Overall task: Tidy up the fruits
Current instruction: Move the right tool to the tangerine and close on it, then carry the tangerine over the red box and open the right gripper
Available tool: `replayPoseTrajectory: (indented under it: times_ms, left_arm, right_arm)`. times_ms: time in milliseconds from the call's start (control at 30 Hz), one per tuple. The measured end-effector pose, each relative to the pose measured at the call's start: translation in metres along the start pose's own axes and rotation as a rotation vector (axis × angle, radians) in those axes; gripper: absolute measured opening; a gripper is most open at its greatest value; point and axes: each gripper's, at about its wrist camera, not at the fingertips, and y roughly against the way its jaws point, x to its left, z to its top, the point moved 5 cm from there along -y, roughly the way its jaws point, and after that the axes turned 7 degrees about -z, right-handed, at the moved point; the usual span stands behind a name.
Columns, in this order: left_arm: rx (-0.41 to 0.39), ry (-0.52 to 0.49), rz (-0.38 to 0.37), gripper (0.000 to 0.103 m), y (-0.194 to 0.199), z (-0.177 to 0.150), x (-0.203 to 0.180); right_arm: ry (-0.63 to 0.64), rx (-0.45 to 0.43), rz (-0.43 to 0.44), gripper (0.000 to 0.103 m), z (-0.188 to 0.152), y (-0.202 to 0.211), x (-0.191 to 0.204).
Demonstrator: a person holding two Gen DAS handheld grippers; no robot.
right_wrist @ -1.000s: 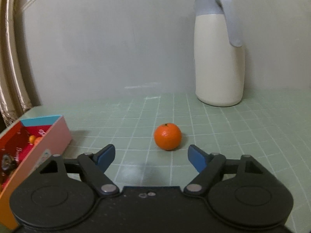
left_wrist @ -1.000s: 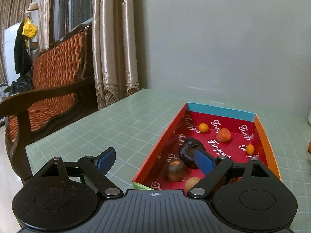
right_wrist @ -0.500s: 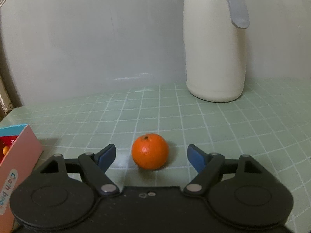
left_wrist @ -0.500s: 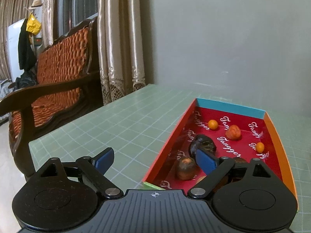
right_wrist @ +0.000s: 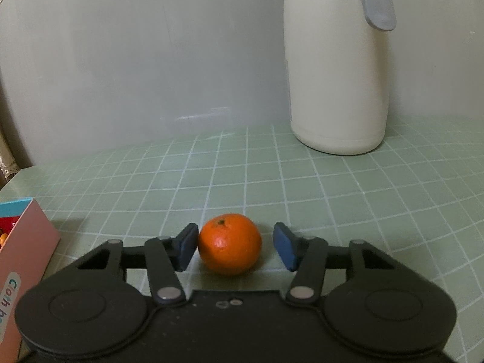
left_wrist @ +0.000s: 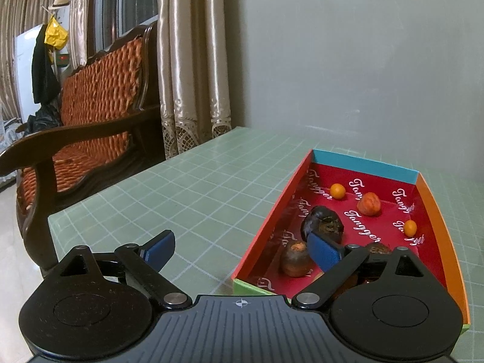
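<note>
Closer now, the round orange mandarin [right_wrist: 230, 244] is being framed between the right gripper [right_wrist: 236, 247], whose jaws have just been closing; the left pad is touching it, the right pad is standing apart. It is sitting on the green gridded mat [right_wrist: 302, 193], with the cream thermos jug [right_wrist: 338, 69] at one o'clock. The left gripper [left_wrist: 242, 249] is being held spread, its jaws having just been opening with nothing between them, its right finger over the red-lined cardboard tray [left_wrist: 435, 224] of small fruits.

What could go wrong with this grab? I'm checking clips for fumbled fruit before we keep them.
The right hand-held gripper has just been closing around the tangerine, but its left pad looks to touch first while the right pad is apart; the round fruit may roll sideways on the table. The fruit also sits near the pad tips, so it could squirt forward.
</note>
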Motion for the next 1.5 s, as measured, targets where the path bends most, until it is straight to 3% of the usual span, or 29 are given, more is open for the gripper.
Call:
replayPoseTrajectory:
  times_ms: [233, 900, 1500]
  left_arm:
    - [0.007, 0.002, 0.001, 0.095, -0.001, -0.001, 0.000]
    - [0.006, -0.005, -0.003, 0.096, 0.001, -0.002, -0.001]
    - [0.002, -0.007, 0.014, 0.097, 0.010, -0.007, 0.008]
  right_arm:
    - [0.004, 0.001, 0.017, 0.042, -0.001, -0.001, -0.001]
    - [0.054, 0.000, 0.065, 0.041, -0.010, 0.013, 0.015]
    - [0.129, -0.060, 0.190, 0.041, -0.018, 0.060, 0.055]
